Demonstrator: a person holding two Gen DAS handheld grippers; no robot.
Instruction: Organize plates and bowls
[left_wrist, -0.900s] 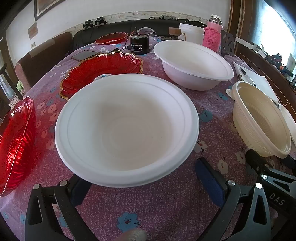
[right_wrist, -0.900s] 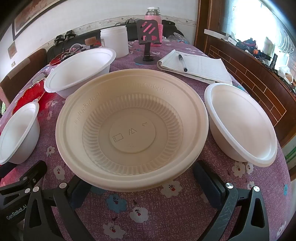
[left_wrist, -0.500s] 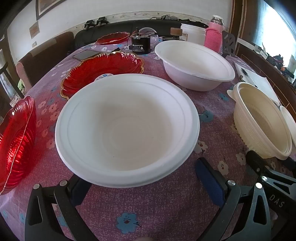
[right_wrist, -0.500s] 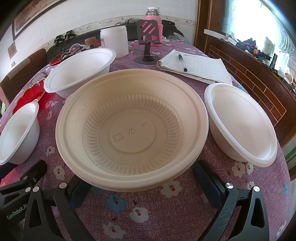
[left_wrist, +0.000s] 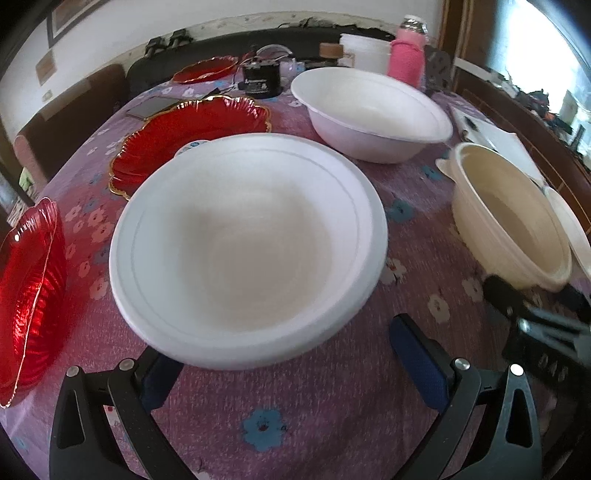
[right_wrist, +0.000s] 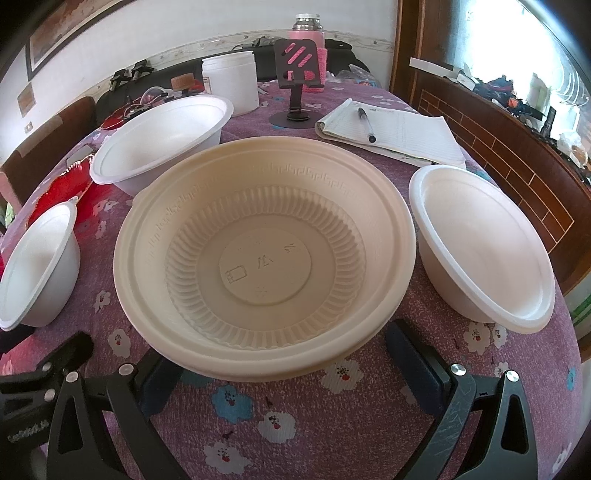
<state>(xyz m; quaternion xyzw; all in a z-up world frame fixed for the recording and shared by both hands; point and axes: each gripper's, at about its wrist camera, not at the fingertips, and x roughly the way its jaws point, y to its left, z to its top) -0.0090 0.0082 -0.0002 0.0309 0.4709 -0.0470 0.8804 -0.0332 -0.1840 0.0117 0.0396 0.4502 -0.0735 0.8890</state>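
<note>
Gaping wide at frame bottom, left tool (left_wrist: 288, 365) gripping nothing, white bowl (left_wrist: 247, 251) at centre frame just ahead of its blue pads on the purple worktop (left_wrist: 325, 406). Likewise spread wide and empty, right tool (right_wrist: 284, 363), cream bowl (right_wrist: 264, 254) at centre frame.

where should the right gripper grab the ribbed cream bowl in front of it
Take the cream bowl by its near rim, coming in low from the side facing the right gripper. The rim flares out wide and thin above the purple tablecloth, so one finger can slip under and one over. The open fingers already flank that edge. The body looks too wide to span.
</note>
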